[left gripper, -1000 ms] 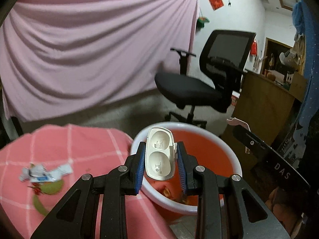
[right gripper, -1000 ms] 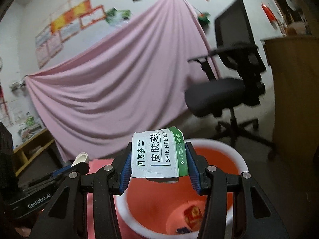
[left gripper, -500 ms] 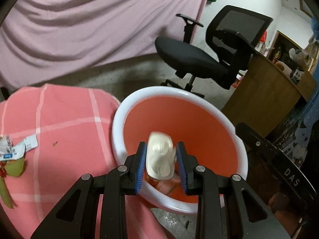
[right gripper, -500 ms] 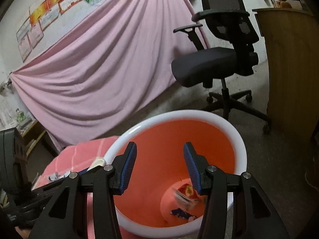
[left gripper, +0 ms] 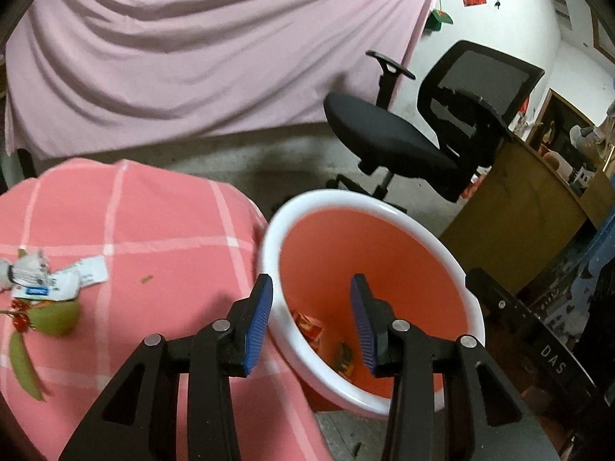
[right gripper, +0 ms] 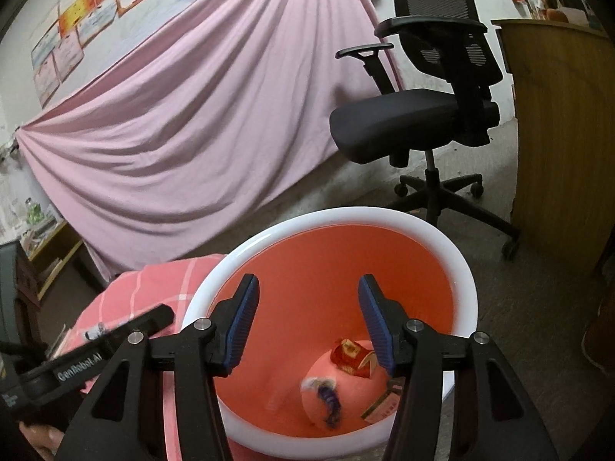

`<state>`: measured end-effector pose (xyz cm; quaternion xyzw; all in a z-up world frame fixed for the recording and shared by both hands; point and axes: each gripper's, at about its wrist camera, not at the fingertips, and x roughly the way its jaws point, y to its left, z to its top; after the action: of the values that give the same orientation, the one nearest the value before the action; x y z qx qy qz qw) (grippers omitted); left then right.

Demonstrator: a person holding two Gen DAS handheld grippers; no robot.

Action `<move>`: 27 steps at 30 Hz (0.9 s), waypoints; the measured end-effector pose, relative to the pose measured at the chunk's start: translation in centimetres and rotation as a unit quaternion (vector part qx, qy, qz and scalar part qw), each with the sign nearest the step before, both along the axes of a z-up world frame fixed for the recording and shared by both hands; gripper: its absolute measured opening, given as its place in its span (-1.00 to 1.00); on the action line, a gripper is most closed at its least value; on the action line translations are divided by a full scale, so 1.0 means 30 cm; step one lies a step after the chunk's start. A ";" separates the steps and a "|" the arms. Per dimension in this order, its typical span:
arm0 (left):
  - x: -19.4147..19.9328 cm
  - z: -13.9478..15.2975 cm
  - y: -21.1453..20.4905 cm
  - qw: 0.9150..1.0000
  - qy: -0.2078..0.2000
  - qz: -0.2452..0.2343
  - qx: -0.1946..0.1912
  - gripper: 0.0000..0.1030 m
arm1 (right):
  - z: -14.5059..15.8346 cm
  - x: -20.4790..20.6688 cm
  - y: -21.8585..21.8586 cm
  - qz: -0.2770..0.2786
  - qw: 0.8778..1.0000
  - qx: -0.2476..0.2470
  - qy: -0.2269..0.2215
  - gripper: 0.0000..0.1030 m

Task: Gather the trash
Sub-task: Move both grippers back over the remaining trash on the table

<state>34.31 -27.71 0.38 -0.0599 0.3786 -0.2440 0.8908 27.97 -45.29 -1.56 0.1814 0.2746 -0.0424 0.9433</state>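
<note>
Motion-blurred scrap (right gripper: 326, 397) low in the orange bin (right gripper: 338, 218), box (right gripper: 382, 403) half hidden behind a gripper finger, green leaf (left gripper: 21, 361) smeared at lower left of the left wrist view, wrapper (left gripper: 46, 280) print unreadable.

My left gripper (left gripper: 311, 320) sits at the lower middle of its frame, tilted downward; its jaws have just been opening and hold nothing. My right gripper (right gripper: 307, 320) sits lower centre, also angled down, jaws just opened wider, nothing between them.
</note>
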 end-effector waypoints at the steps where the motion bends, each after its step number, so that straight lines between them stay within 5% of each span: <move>1: -0.009 0.001 0.012 1.000 -0.002 0.001 0.001 -0.30 | 0.002 -0.001 0.003 0.001 1.000 0.000 -0.001 0.01; 13: -0.066 0.038 0.051 0.999 -0.043 0.000 0.025 -0.30 | 0.030 0.005 0.051 0.016 0.999 -0.025 -0.016 0.02; 27: -0.151 0.151 0.262 0.992 -0.111 0.064 0.022 -0.27 | 0.126 -0.014 0.166 0.038 0.994 -0.051 -0.083 0.09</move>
<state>29.80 -19.85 4.91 -0.0371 0.2779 -0.1837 0.9422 27.54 -40.31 2.21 0.1251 0.1991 -0.0056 0.9719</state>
